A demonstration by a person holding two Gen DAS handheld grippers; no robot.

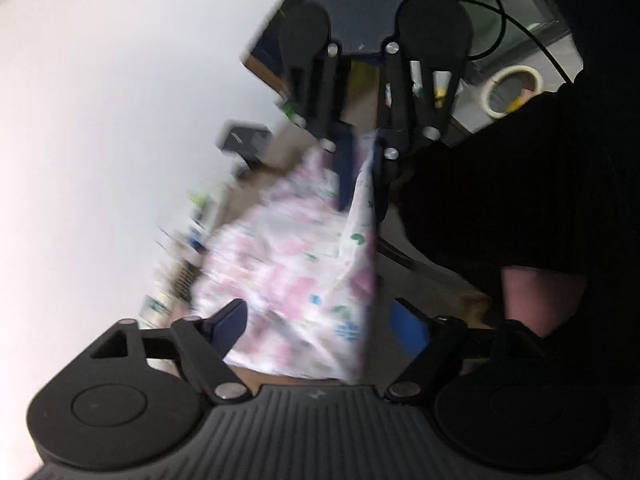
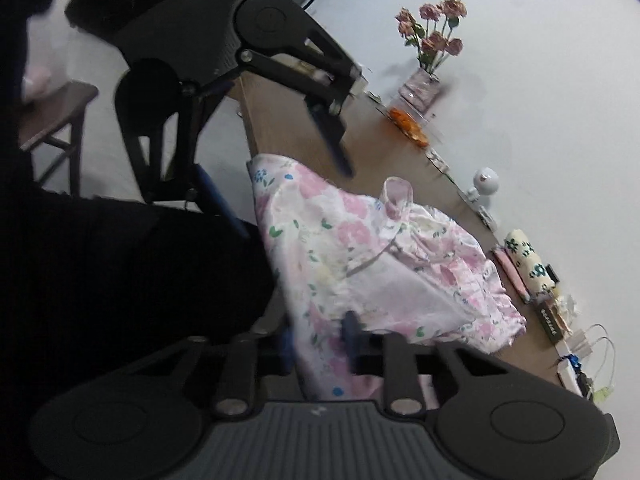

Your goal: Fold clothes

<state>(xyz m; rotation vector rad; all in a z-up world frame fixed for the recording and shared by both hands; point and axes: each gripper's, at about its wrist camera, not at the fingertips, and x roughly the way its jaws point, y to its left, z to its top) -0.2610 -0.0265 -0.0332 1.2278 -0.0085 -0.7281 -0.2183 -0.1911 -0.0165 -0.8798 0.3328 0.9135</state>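
A white garment with pink flowers (image 2: 384,280) lies crumpled on the wooden table (image 2: 288,120), its near edge hanging over the table's side. My right gripper (image 2: 320,320) is shut on that near edge, with cloth pinched between its blue pads. In the left wrist view the right gripper (image 1: 360,212) comes in from above, its fingers close together on the cloth. My left gripper (image 1: 320,304) stands wide open, and the garment (image 1: 288,264) lies between its fingers without being pressed. In the right wrist view the left gripper (image 2: 296,202) straddles the garment's far corner.
A vase of pink roses (image 2: 432,40), orange pieces (image 2: 408,126), a small white figure (image 2: 486,182), a rolled floral cloth (image 2: 528,260) and small clutter line the table along the wall. A wooden stool (image 2: 56,116) stands on the floor. A person in dark clothing (image 1: 520,200) is close by.
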